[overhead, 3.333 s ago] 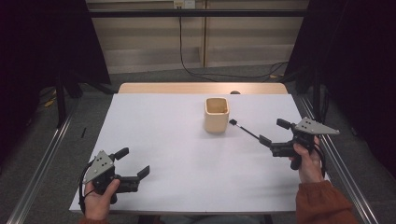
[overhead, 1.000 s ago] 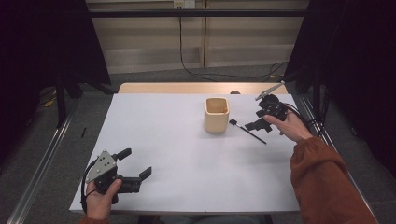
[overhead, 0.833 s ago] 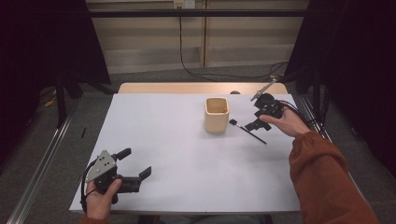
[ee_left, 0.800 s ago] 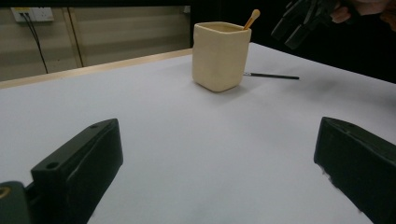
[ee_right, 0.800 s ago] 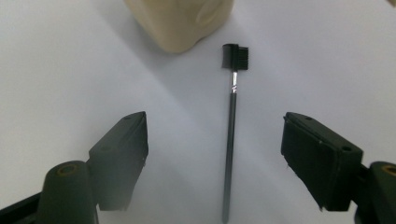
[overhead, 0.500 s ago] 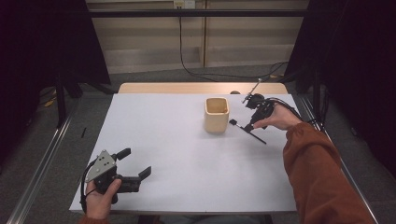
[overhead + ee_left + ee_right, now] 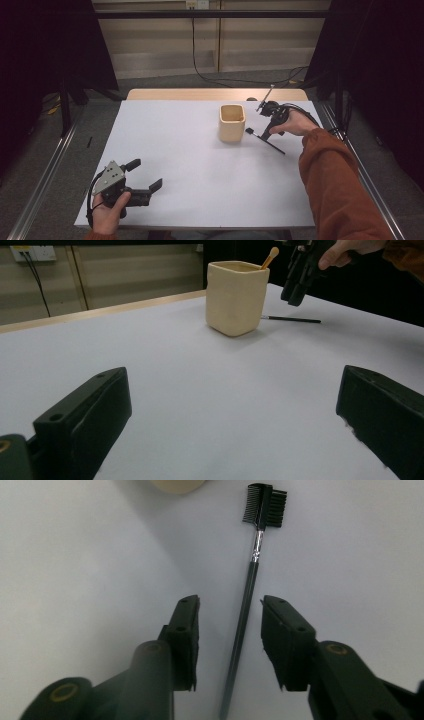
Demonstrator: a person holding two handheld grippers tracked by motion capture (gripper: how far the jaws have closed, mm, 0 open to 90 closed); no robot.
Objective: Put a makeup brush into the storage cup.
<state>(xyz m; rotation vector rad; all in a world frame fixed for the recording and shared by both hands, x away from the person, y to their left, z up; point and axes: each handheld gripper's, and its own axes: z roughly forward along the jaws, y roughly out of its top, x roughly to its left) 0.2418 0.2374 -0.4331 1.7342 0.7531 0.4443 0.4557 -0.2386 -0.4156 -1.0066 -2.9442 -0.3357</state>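
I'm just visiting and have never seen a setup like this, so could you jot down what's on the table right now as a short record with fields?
Surface: white table
Container: cream cup, upright, a wooden-tipped stick standing inside
Tool on table: black brow brush with a comb head, lying flat beside the cup, apart from it
Right gripper: pointing down over the brush handle, jaws open on either side of it, not yet closed
Left gripper: held low near the front left of the table, jaws open, holding nothing
Likely next: the right gripper closes on the handle
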